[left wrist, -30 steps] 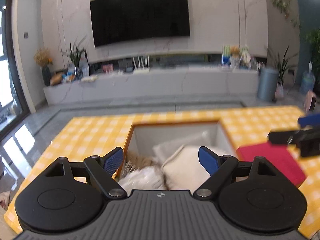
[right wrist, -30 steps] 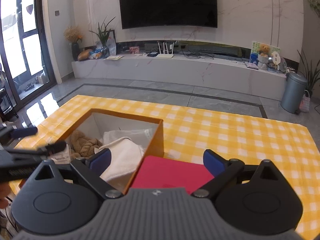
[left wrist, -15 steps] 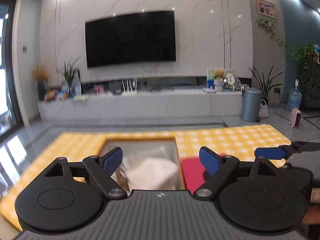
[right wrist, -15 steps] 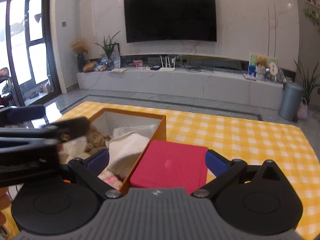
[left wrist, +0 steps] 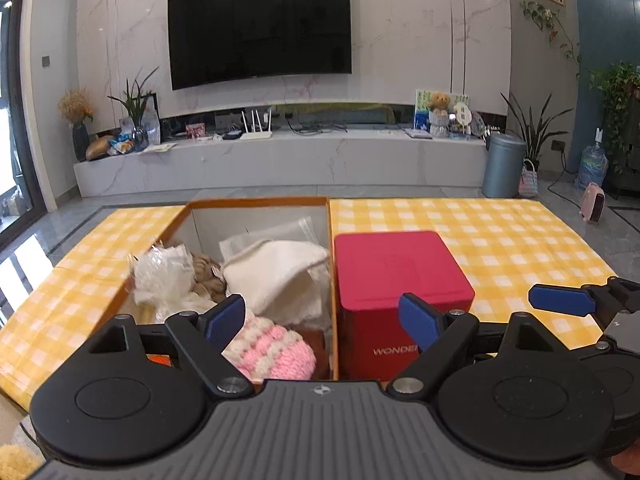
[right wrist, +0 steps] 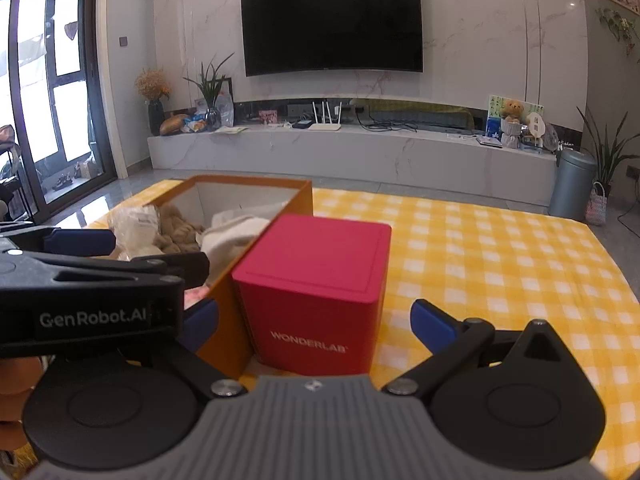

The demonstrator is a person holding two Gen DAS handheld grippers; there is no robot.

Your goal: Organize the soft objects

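The left gripper [left wrist: 322, 322] is spread wide and carries nothing; its fingertips sit above the near end of the orange box [left wrist: 330, 264], one over the pink-and-white knit item [left wrist: 272, 350], the other in front of the red cube [left wrist: 396, 280]. The right gripper [right wrist: 316, 322] is likewise released and empty, its jaws framing the near face of the red cube.

The soft objects lie inside the orange box: the knit item at the near end, a white folded cloth [left wrist: 280, 276] behind it, a beige braided piece [left wrist: 204, 276] and a clear crinkled bag [left wrist: 160, 272] toward the left wall. No soft object shows on the yellow checked cloth [left wrist: 480, 240] outside the box — the loading step is judged complete or nearly so.

The next move probably calls for either pressing the contents level or clearing both grippers away.

The crinkled bag rises to about the box's left rim and may catch. The red cube stands right of the orange box, touching or just beside its right wall, so no room exists there. Right of the cube the cloth is open — the freest path for withdrawal.
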